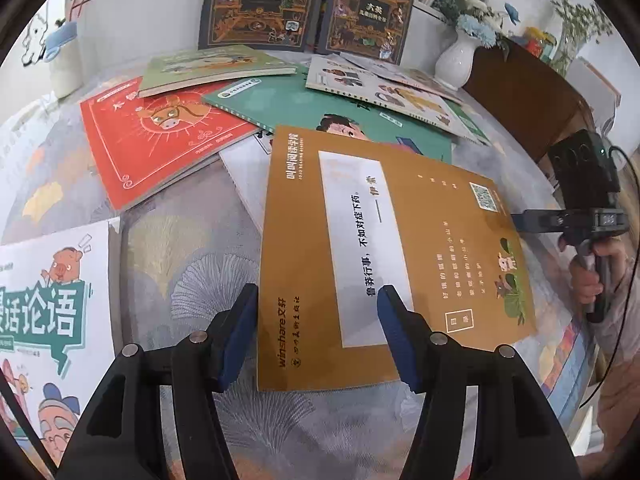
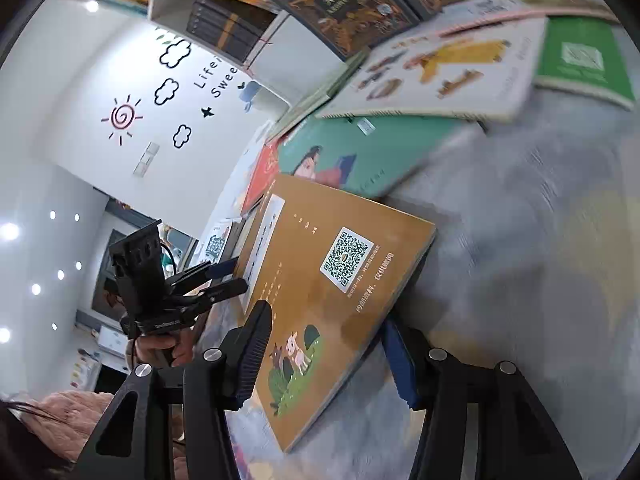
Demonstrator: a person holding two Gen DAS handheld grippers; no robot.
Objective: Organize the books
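An ochre book [image 1: 440,248] lies back cover up on the patterned tablecloth [image 1: 188,248]. My left gripper [image 1: 318,291] is open over the book's near left part. One finger is beside the book's left edge and the other is above the white panel on the cover. My right gripper [image 2: 326,316] is open around the near corner of the same ochre book [image 2: 332,240]. Its left finger is over the cover and its right finger is at the book's right edge, with no pad pressing. The other view of each shows the right gripper [image 1: 516,218] at the book's right edge and the left gripper [image 2: 234,276] at its far end.
A red book [image 1: 160,140], a teal book [image 1: 320,108] and a pale picture book [image 1: 384,92] overlap behind the ochre one. A white cartoon book [image 1: 52,300] lies at the left. Two dark books [image 1: 260,4] stand at the back, with a white vase [image 1: 456,60] and a wooden cabinet [image 1: 528,96] to their right.
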